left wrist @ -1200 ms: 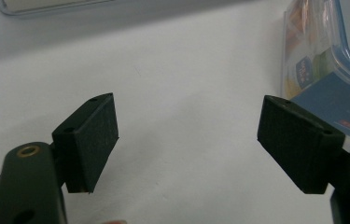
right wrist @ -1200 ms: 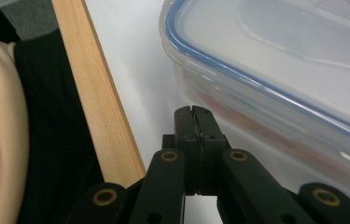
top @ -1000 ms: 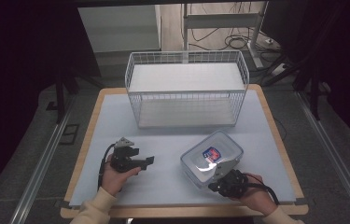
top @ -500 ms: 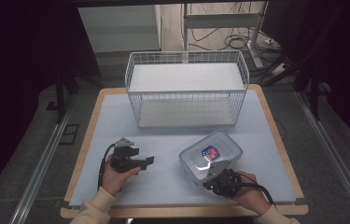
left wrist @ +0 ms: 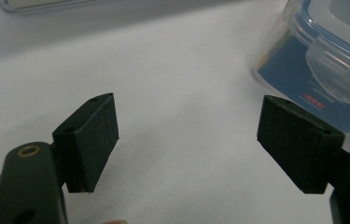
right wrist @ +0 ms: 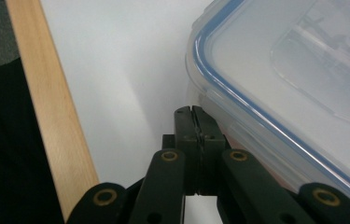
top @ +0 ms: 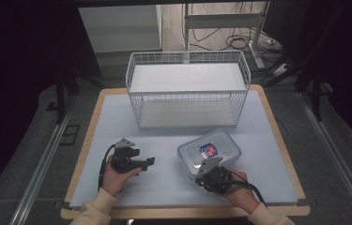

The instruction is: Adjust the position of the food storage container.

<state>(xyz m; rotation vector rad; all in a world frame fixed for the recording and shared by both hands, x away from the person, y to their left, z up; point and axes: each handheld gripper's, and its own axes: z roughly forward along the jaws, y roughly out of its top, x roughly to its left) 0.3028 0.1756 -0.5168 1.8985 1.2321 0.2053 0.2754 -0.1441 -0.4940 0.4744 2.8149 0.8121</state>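
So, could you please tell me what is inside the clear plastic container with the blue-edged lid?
Through the container's translucent lid nothing inside can be made out. The lid carries a small label on top; whatever lies beneath that stays hidden.

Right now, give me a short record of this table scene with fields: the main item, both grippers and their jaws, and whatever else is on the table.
main item: clear plastic container, blue-rimmed lid on, label on top
container place: right front of the table
right gripper: jaws shut, nothing between them, tips at the container's near edge
left gripper: jaws open, nothing between them, pointing toward the container
other item: white wire basket at the back, apart from the container
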